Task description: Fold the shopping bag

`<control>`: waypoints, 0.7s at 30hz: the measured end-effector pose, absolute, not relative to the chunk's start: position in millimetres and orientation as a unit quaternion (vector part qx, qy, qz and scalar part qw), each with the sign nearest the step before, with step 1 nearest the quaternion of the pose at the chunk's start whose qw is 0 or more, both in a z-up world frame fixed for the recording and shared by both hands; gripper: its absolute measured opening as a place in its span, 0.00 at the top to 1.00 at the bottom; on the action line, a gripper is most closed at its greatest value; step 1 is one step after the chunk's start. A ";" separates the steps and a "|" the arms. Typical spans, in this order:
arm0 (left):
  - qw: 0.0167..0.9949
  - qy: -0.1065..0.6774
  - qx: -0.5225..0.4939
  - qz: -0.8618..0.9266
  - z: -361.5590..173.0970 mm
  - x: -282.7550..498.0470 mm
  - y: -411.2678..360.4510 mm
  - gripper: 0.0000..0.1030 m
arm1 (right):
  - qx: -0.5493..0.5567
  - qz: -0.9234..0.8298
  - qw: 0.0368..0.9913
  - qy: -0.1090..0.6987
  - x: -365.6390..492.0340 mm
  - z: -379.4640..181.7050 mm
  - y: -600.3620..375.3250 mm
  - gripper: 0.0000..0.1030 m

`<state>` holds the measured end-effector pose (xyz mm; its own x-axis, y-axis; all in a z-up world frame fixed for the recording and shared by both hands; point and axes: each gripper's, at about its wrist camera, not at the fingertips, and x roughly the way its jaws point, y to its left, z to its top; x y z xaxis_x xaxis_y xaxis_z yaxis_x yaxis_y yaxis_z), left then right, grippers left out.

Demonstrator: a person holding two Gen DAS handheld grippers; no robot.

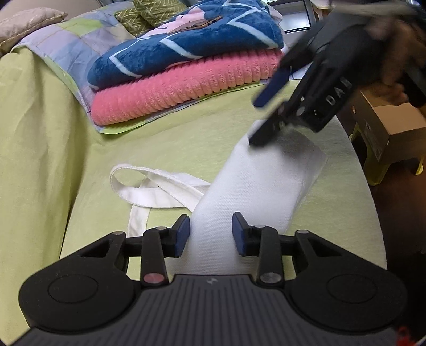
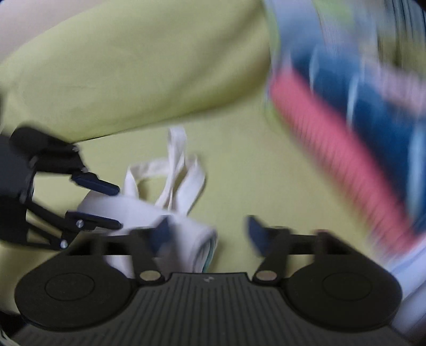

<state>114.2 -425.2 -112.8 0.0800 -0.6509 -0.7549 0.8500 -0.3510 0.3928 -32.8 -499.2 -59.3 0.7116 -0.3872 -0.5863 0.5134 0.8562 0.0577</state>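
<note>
A light green sheet (image 1: pixel 53 149) covers the whole bed and rises in a soft fold at the left. On it, toward the back, lies a pastel patchwork cloth (image 1: pixel 80 45) that carries a stack of two folded blankets: a pink ribbed one (image 1: pixel 186 87) below and a blue one with pale lines (image 1: pixel 186 45) on top. Green patterned cushions (image 1: pixel 143 16) sit behind the stack. Off the bed's right edge stands a cardboard box (image 1: pixel 386 125).

The white bag (image 1: pixel 255 186) lies on the sheet near the front edge, folded into a long narrow strip that runs from the left gripper (image 1: pixel 211 234) away toward the right gripper (image 1: pixel 263 121). Its handles (image 1: pixel 149 189) trail loose on the sheet to the left of the strip, looped over each other.

The left gripper's jaws are spread, one blue pad at each side of the strip's near end; whether the pads touch the cloth is unclear. In the right wrist view it (image 2: pixel 117 207) shows from the side, one finger above the bag (image 2: pixel 149 213) and one below its edge.

The right gripper, held in a hand (image 1: pixel 396 53), hovers at the strip's far end with its jaws apart, the lower tip at the cloth. Its own view is blurred; its fingers (image 2: pixel 255 234) stand wide, the bag's end just by the left one.
</note>
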 end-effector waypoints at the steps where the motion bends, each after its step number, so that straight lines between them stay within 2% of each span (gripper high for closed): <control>1: 0.559 0.104 0.477 -0.670 -112.7 114.1 -425.9 0.62 | 0.056 -0.243 0.926 0.284 -30.9 -57.0 -483.6 0.76; 2: 0.558 0.104 0.478 -0.670 -112.4 114.0 -426.2 0.63 | 0.027 -0.226 0.929 0.292 -26.5 -61.0 -473.9 0.82; 5: 0.555 0.103 0.480 -0.671 -112.5 114.2 -427.0 0.63 | -0.006 -0.185 0.933 0.310 -11.6 -78.2 -458.0 0.83; 12: 0.569 0.123 0.468 -0.665 -117.3 117.8 -434.8 0.66 | 0.082 -0.197 0.922 0.322 18.4 -93.8 -476.7 0.83; 13: 0.572 0.136 0.461 -0.665 -112.5 123.9 -434.4 0.66 | 0.084 -0.197 0.923 0.319 18.5 -95.0 -477.4 0.83; 14: 0.576 0.149 0.453 -0.664 -107.7 130.0 -434.1 0.60 | 0.085 -0.197 0.924 0.316 18.1 -96.2 -478.5 0.83; 18: 0.618 0.213 0.400 -0.642 -84.8 175.4 -435.6 0.58 | 0.088 -0.205 0.928 0.299 12.1 -101.8 -482.1 0.83; 21: 0.649 0.265 0.372 -0.609 -74.9 218.4 -448.6 0.51 | 0.082 -0.217 0.929 0.289 -0.2 -105.2 -472.4 0.83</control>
